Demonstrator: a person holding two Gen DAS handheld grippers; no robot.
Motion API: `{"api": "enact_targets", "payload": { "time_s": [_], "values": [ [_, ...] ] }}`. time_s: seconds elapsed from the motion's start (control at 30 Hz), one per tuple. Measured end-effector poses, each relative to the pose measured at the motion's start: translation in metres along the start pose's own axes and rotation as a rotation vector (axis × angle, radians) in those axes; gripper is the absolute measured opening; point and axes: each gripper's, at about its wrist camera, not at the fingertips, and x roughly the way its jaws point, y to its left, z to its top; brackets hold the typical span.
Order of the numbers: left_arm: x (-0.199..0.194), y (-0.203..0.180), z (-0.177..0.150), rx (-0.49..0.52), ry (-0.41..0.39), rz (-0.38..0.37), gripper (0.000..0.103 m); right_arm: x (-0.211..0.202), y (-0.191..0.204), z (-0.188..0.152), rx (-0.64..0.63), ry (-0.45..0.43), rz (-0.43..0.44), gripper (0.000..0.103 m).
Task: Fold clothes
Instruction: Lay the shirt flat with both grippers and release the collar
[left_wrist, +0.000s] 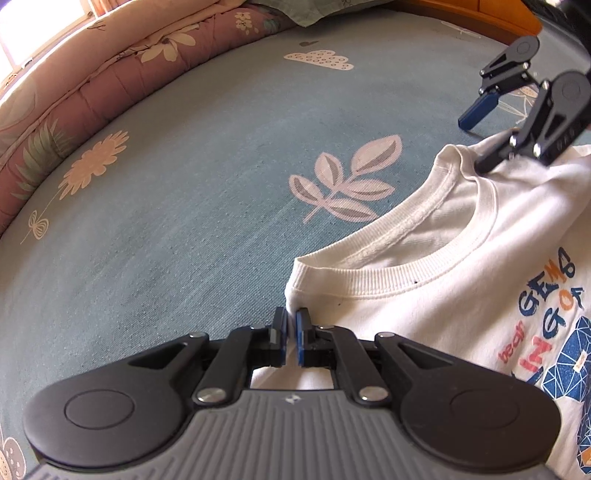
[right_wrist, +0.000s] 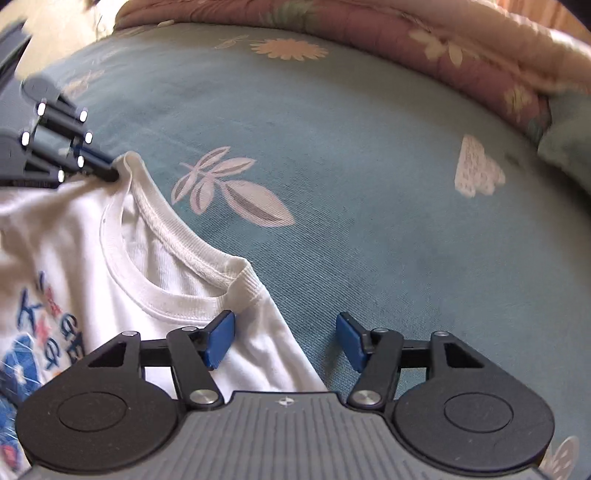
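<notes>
1. White cotton T-shirt (left_wrist: 461, 266) lying print-up on blue bedsheet (left_wrist: 184, 221), neckline facing away toward quilt (left_wrist: 74, 92).
2. Left gripper (left_wrist: 291, 338): jaws pressed together, pinching shirt fabric at shoulder corner beside collar (left_wrist: 399, 277).
3. Right gripper (right_wrist: 284, 339): jaws spread wide, gripping nothing; one blue pad (right_wrist: 221, 338) hovering over shoulder cloth, other over bare sheet.
4. Left wrist view only: printed lettering (left_wrist: 546, 295) reading clearly, right gripper (left_wrist: 480, 144) seen from outside above far shoulder, wooden bed frame (left_wrist: 480, 18) at top edge.
5. Right wrist view only: shirt's right shoulder edge sloping between spread fingers, left gripper (right_wrist: 107, 171) blurred at far collar corner, its pinch point hidden.
</notes>
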Motion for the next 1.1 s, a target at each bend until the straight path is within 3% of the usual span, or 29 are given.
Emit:
{"api": "enact_targets", "payload": {
  "time_s": [0.17, 0.23, 0.3, 0.37, 0.4, 0.43, 0.5, 0.6, 0.7, 0.8, 0.9, 0.93, 1.0, 1.03, 1.1],
  "values": [
    [0.001, 0.0, -0.001, -0.011, -0.005, -0.007, 0.004, -0.016, -0.025, -0.006, 0.096, -0.017, 0.044, 0.061],
    [0.002, 0.0, -0.001, -0.014, -0.006, -0.009, 0.004, -0.012, -0.03, -0.01, 0.089, 0.025, 0.047, 0.047],
    [0.002, 0.0, -0.001, -0.015, -0.007, -0.011, 0.004, -0.006, -0.022, -0.014, 0.035, 0.073, 0.039, 0.042],
    [0.001, 0.001, -0.001, -0.016, -0.008, -0.011, 0.004, -0.009, -0.009, -0.014, -0.023, 0.081, 0.064, 0.031],
    [0.001, 0.0, 0.0, -0.016, -0.008, -0.007, 0.004, -0.011, -0.001, -0.014, -0.058, 0.088, 0.064, 0.012],
    [0.001, 0.0, 0.0, -0.017, -0.009, -0.002, 0.004, -0.011, 0.007, -0.013, -0.106, 0.094, 0.032, 0.006],
    [-0.002, -0.001, 0.003, -0.024, -0.022, 0.025, 0.003, -0.013, 0.021, -0.01, -0.195, 0.097, -0.038, 0.005],
    [-0.006, 0.007, 0.013, -0.066, -0.056, 0.035, 0.003, -0.013, 0.017, 0.001, -0.224, 0.041, -0.173, 0.005],
    [0.008, 0.012, 0.019, -0.075, -0.037, 0.057, 0.003, -0.001, 0.006, 0.012, -0.177, 0.029, -0.187, 0.005],
    [0.009, 0.016, 0.018, -0.112, -0.042, 0.059, 0.004, 0.01, 0.016, 0.007, -0.228, 0.036, -0.23, 0.008],
    [-0.014, 0.012, 0.014, -0.124, -0.086, 0.088, 0.007, -0.013, 0.02, 0.005, -0.191, -0.001, -0.286, 0.035],
    [-0.023, 0.009, 0.011, -0.135, -0.095, 0.073, 0.007, -0.023, 0.022, 0.005, -0.174, -0.018, -0.293, 0.036],
    [-0.04, 0.002, 0.005, -0.16, -0.111, 0.042, 0.007, -0.04, 0.031, 0.002, -0.12, -0.043, -0.227, 0.046],
    [-0.045, -0.003, 0.002, -0.186, -0.103, 0.005, 0.007, -0.048, 0.036, 0.001, -0.092, -0.053, -0.186, 0.054],
    [-0.049, -0.011, -0.006, -0.253, -0.066, -0.092, 0.009, -0.055, 0.049, -0.005, -0.035, -0.052, -0.092, 0.059]
  ]
}}
